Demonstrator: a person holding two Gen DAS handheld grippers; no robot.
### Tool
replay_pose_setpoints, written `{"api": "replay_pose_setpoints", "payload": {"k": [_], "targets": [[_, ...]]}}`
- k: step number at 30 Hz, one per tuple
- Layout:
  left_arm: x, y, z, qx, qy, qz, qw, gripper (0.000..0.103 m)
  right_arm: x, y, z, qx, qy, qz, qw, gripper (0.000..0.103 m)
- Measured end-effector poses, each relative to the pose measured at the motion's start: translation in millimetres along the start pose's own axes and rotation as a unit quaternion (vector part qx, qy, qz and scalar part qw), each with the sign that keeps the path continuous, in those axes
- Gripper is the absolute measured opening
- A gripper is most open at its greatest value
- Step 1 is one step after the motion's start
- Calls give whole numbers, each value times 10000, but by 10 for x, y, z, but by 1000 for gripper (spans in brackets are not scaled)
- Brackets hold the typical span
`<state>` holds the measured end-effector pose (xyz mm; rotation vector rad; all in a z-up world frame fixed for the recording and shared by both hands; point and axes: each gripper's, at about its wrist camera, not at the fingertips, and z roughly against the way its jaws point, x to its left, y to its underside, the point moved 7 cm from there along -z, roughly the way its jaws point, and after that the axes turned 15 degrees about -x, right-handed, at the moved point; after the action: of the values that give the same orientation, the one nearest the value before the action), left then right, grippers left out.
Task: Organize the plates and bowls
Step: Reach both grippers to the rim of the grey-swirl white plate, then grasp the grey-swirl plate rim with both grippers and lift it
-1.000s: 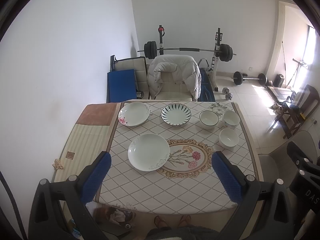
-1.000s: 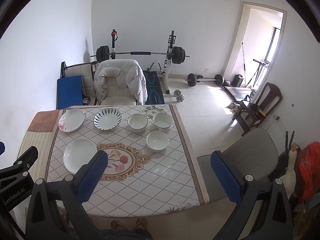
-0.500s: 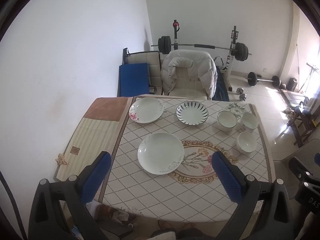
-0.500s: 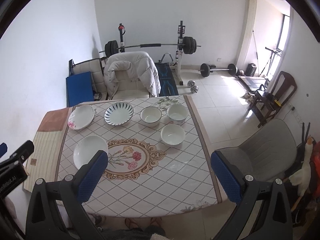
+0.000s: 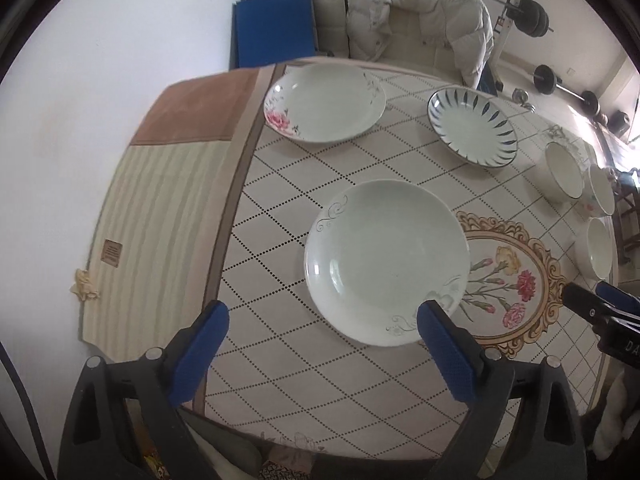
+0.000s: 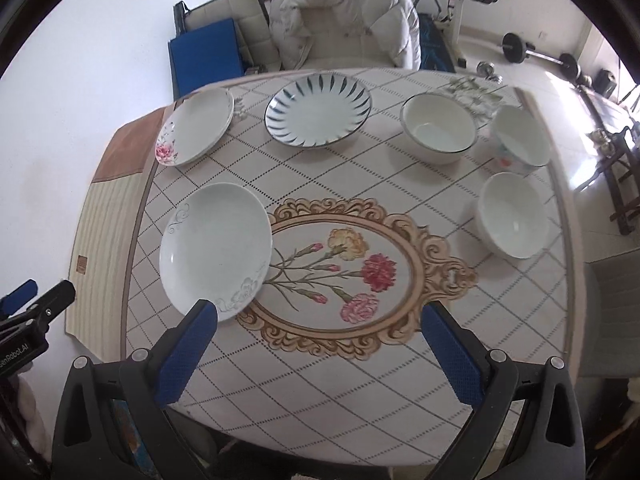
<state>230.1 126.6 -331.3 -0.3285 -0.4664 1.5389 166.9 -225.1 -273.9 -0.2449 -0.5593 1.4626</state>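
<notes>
The plates and bowls are all sitting on the table [image 6: 400,380], apart from one another. I am reading three plates on the left half: a white plate with grey scrollwork [image 5: 386,262] nearest me, a pink-flowered plate [image 5: 325,102] at the far left corner, and a blue-striped plate [image 6: 319,109] beside it at the far edge. Three bowls are sitting on the right half: a dark-rimmed bowl [image 6: 438,129], a patterned bowl [image 6: 520,142] to its right, and a plain white bowl [image 6: 514,220] nearer me.

I am holding the left gripper [image 5: 322,354] with its blue fingers [image 5: 198,354] spread wide and nothing between them. The scrollwork plate is lying just ahead of the gap, toward the right finger, whose tip is overlapping the plate's near rim in view; I cannot tell whether it is touching.

I am holding the right gripper [image 6: 320,354] likewise released and empty, over the floral medallion [image 6: 340,272]. Its left fingertip is overlapping the near edge of the scrollwork plate in view; the bowls are lying well beyond its right finger.

A chair draped with a white jacket [image 6: 344,20] is standing behind the table.
</notes>
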Motion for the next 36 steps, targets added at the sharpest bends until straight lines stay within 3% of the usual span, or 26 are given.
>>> {"api": "replay_pose_setpoints", "payload": {"k": [3,7,12,13,22,24,27,36], "targets": [[131,-57,-532,440,244,25,9987,83,181,-33,-635,414,-157,-117,9990,102],[255,-71,-1109,917,526,97,9944,78,391,-14,-1323,906,-337,-255,9950,99],[274,37,-1630,1487,857,111,9851,56,527,88,-1927,1449,-440,-510,9872,85],[258,69,-1683,1563,904,74,9835,56,544,119,-2000,1543,-440,-587,9853,83],[169,134,-1783,1775,1212,36,9766,45,686,303,-2338,1907,-480,-750,9776,55],[150,149,-1785,1824,1275,47,9749,40,737,336,-2361,1982,-554,-744,9758,34],[91,170,-1740,1858,1458,150,9716,32,777,336,-2385,1980,-523,-585,9771,28],[-42,194,-1592,1742,1235,16,9769,29,747,342,-2368,1982,-704,-529,9762,22]]}}
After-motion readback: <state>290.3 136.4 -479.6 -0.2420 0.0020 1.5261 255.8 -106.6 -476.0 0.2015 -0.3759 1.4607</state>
